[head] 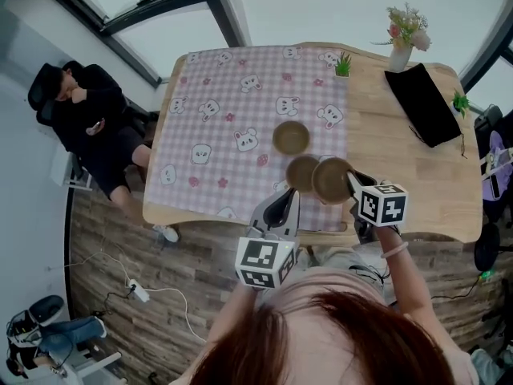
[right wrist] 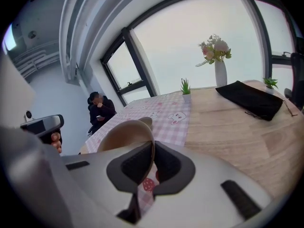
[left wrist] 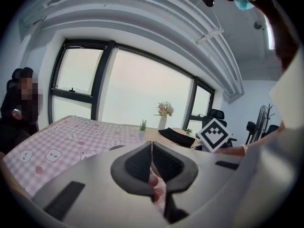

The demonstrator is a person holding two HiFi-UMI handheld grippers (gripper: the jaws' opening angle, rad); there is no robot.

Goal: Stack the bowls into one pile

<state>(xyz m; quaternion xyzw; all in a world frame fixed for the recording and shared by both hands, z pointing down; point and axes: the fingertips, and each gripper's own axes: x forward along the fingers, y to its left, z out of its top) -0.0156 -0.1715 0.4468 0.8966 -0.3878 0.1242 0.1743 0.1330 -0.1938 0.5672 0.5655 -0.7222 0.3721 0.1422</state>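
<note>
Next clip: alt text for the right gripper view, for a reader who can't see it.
The right tongs are shut on the rim of a tan round bowl; beyond lies a wooden table partly covered by a pink checked cloth, with a white flower vase.

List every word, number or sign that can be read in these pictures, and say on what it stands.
None: no words or numbers can be read.
The left cube and the right cube carry only black-and-white square patterns.
The tablecloth carries only small cartoon animals.
</note>
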